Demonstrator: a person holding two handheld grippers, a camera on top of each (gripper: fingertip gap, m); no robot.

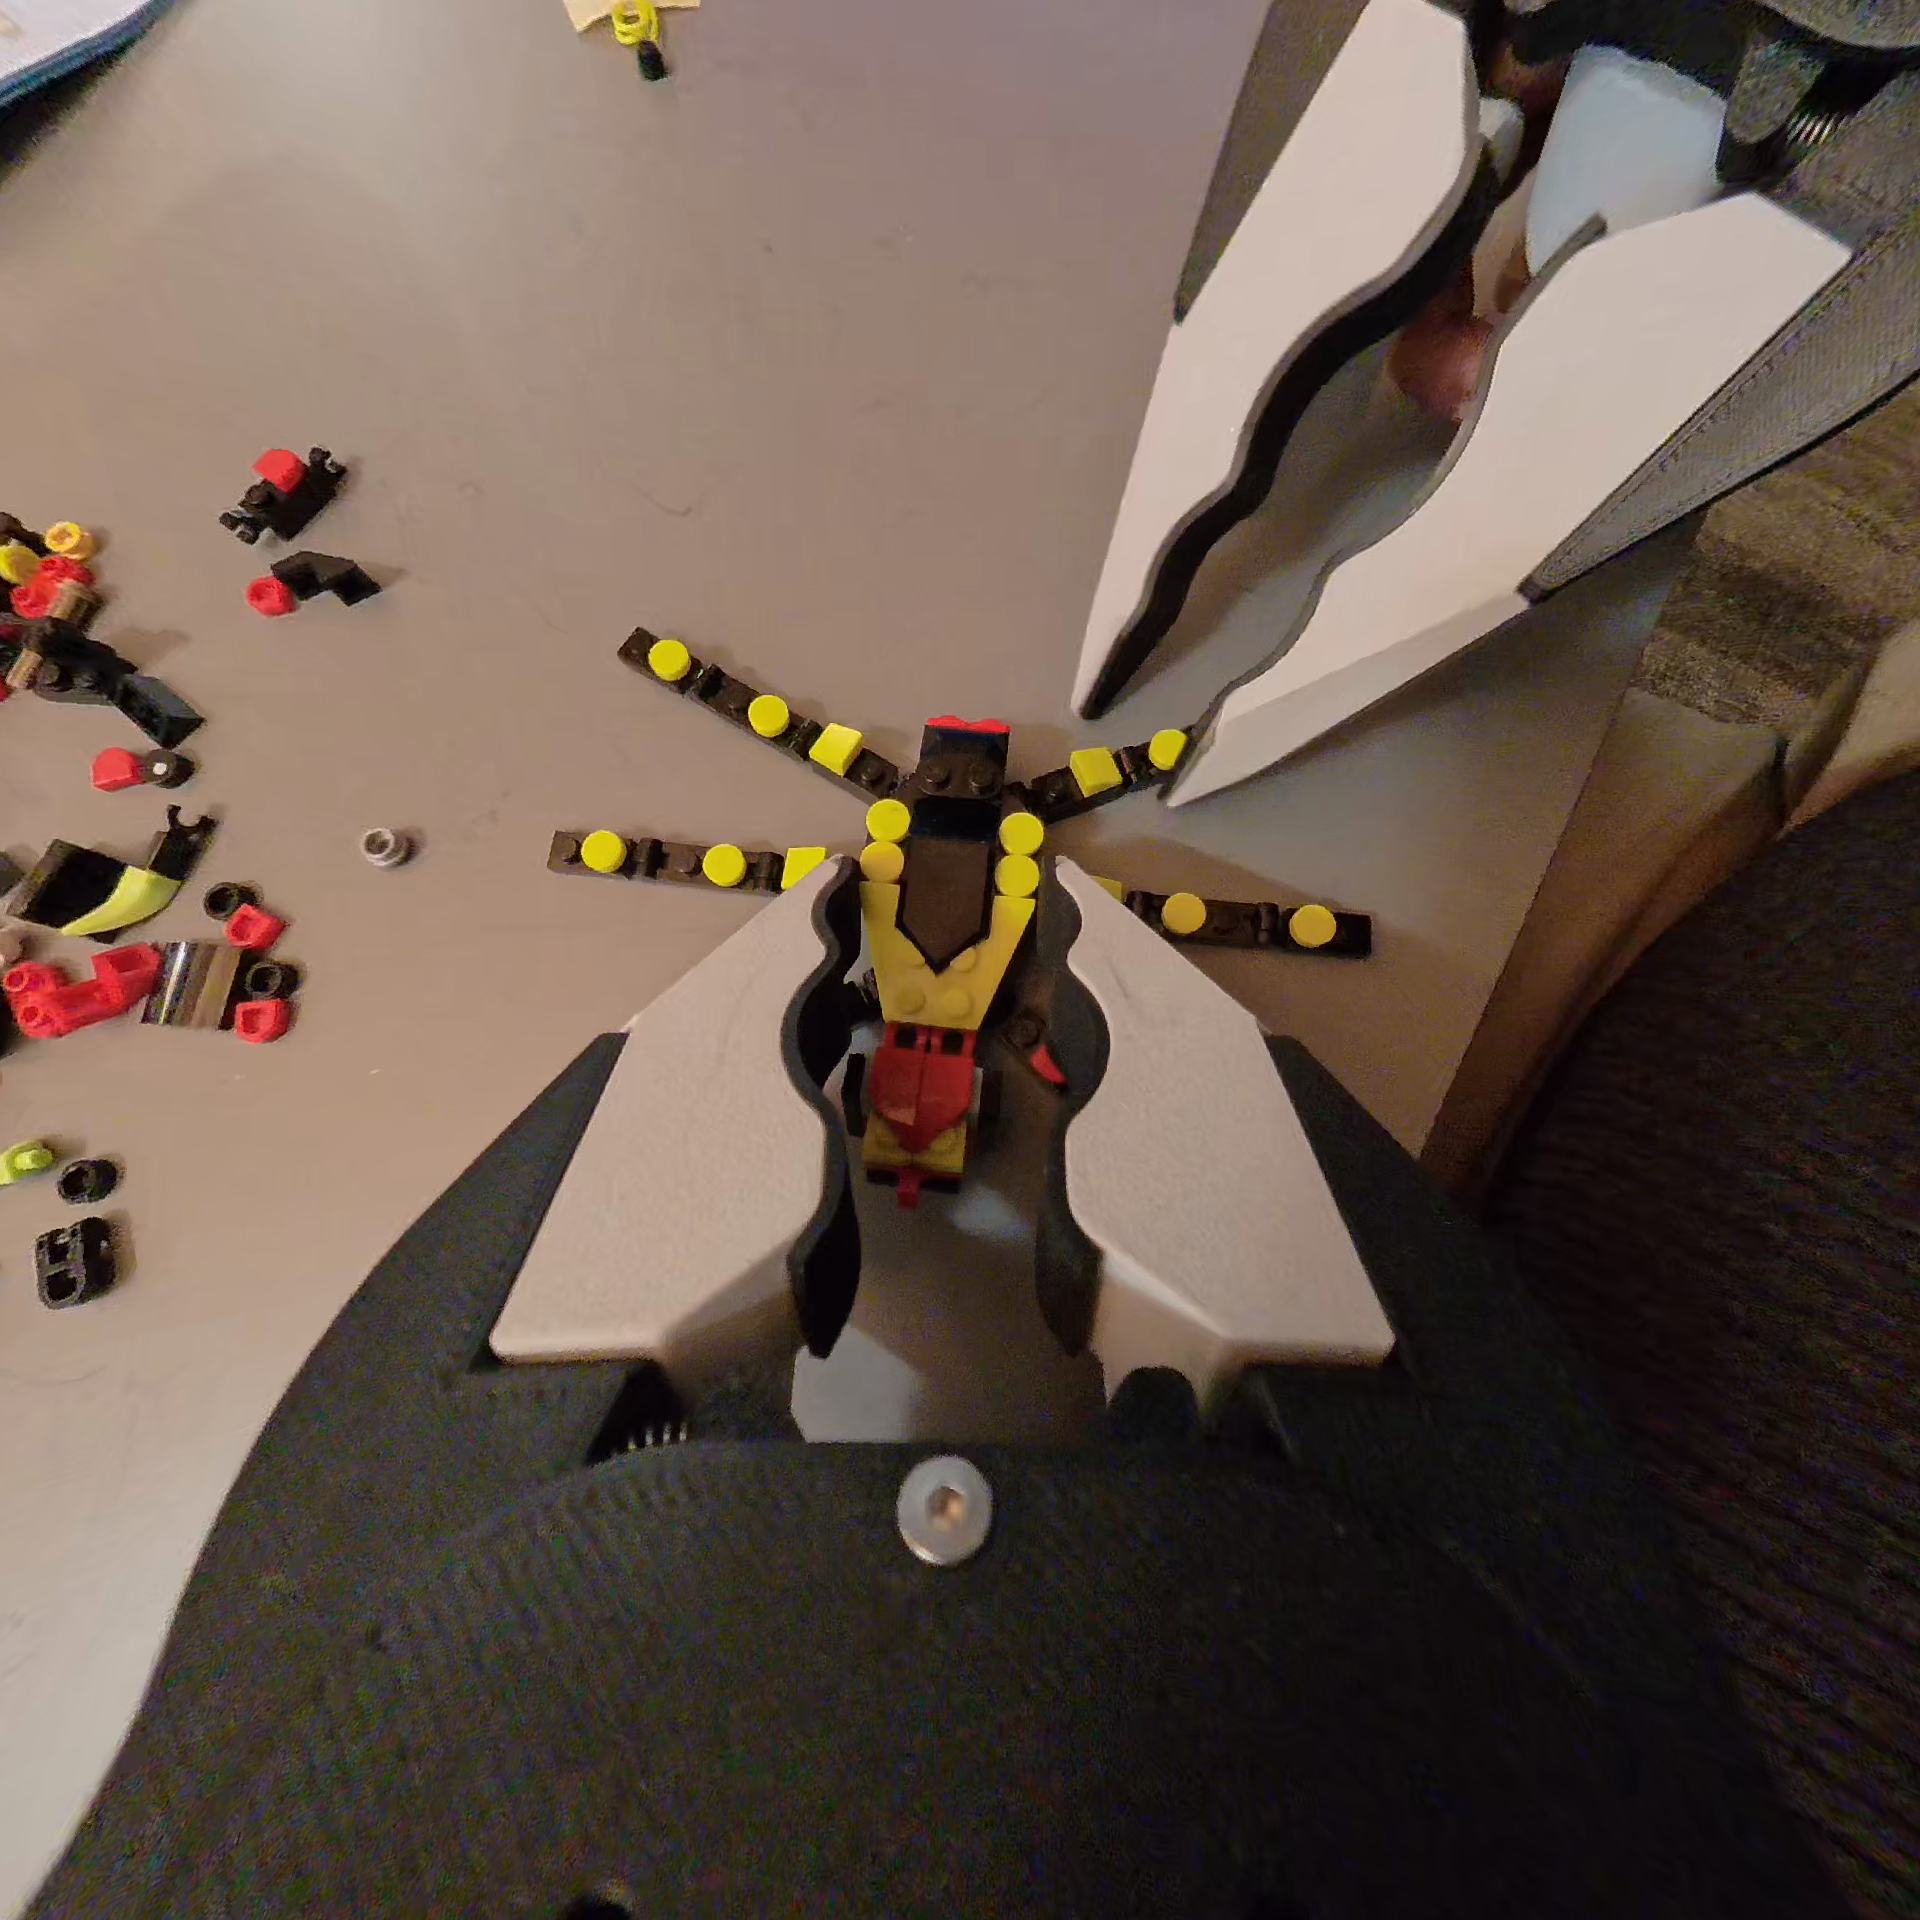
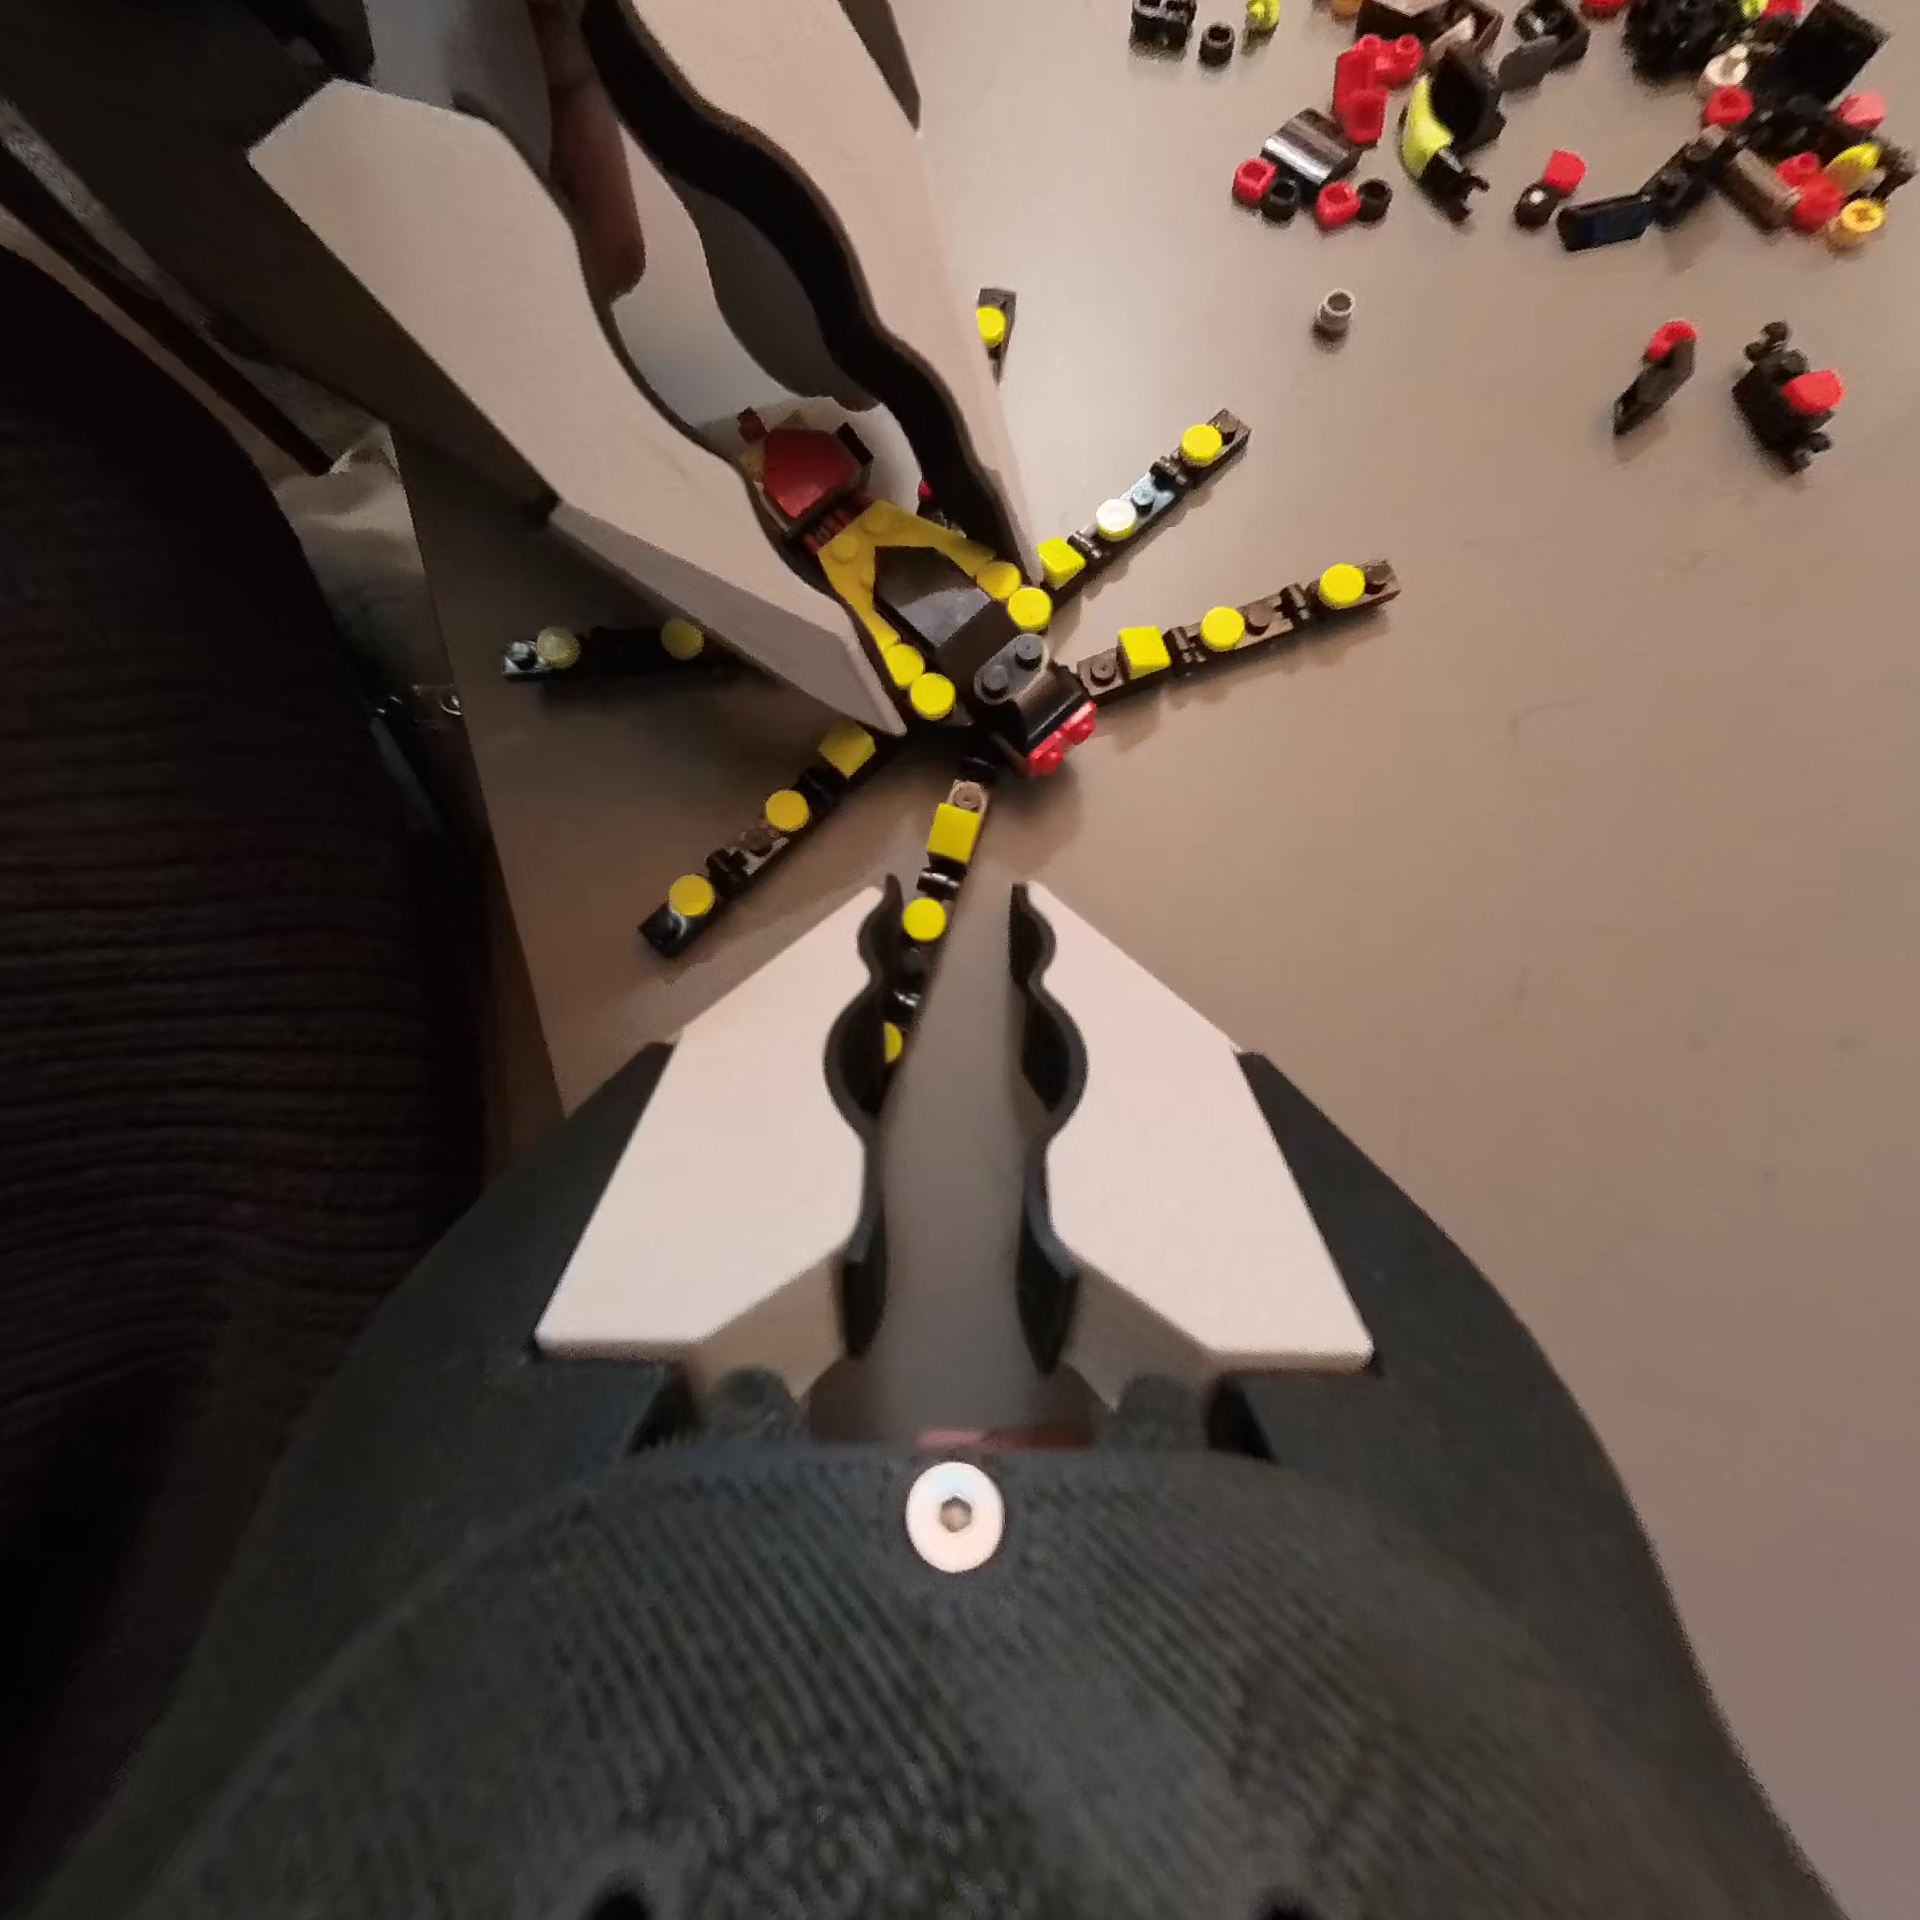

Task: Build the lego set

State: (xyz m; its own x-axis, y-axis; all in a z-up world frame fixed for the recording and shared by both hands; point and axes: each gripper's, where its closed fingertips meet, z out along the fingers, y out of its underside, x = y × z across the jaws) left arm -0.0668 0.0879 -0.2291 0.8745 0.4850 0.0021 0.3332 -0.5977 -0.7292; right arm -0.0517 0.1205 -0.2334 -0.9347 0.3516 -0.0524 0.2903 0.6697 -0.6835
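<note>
My left gripper (image 1: 943, 883) is clamped around the body of the lego spider (image 1: 940, 914), its two grey fingers (image 1: 707, 1101) pressing the yellow-and-black abdomen from either side, with the red rear section sitting deeper between them. The spider rests on the grey table (image 1: 727, 364) close to the near edge, its head with red eyes (image 1: 966, 724) pointing away from the left camera. Black legs dotted with yellow studs fan outward flat on the table; in the left wrist view I count two on the left side (image 1: 764, 715) and two on the right, one partly behind a finger. My right gripper (image 2: 951, 894) sits low over the table with its jaws parted by a narrow gap, holding nothing that I can confirm; one spider leg (image 2: 940, 862) runs toward that gap and passes beside the left fingertip (image 2: 883, 914). I cannot tell whether the finger touches the leg. In the left wrist view the right gripper (image 1: 1132, 758) comes down from the upper right, tips just beside the front right leg. Farther out, well apart from the model, loose lego pieces (image 1: 114, 831) in red, black and yellow lie scattered on the table, with a small grey round stud (image 1: 387, 845) lying alone between the pile and the spider. A small yellow and black piece (image 1: 639, 36) lies at the far edge.
</note>
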